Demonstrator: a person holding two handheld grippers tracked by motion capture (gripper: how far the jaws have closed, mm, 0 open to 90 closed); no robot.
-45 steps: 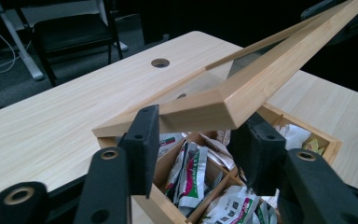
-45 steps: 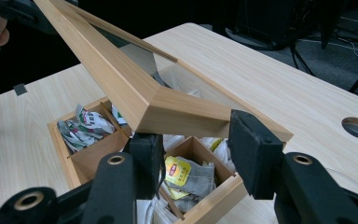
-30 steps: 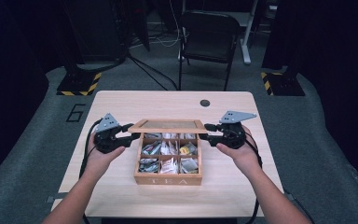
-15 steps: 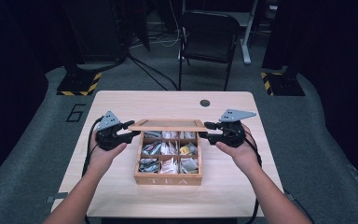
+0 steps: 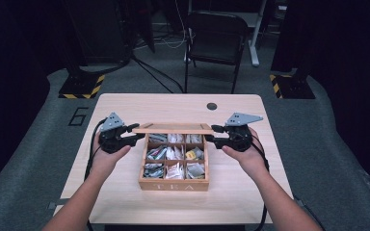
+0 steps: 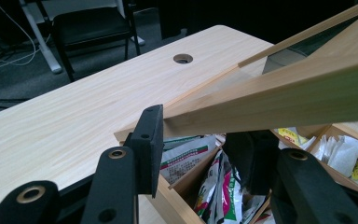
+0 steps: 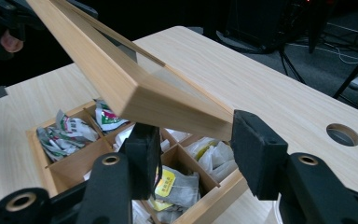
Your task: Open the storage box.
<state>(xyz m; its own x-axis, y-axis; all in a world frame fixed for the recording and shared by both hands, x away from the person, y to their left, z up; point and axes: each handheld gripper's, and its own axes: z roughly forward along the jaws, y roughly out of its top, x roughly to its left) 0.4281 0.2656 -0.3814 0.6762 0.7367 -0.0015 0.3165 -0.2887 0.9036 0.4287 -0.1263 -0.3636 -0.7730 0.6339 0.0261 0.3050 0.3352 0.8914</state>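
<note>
Lid (image 5: 173,128) of our tea box (image 5: 174,183) is half lowered, left gripper (image 5: 134,134) clamping its corner, right gripper (image 5: 213,134) loosening; closing remains.

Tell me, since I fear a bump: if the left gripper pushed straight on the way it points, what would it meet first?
Most likely the lid. The left gripper already has the lid's corner between its jaws, which have just been closing, so it would press against that edge, above the open tea box. Whether the pads already grip is unclear.
</note>
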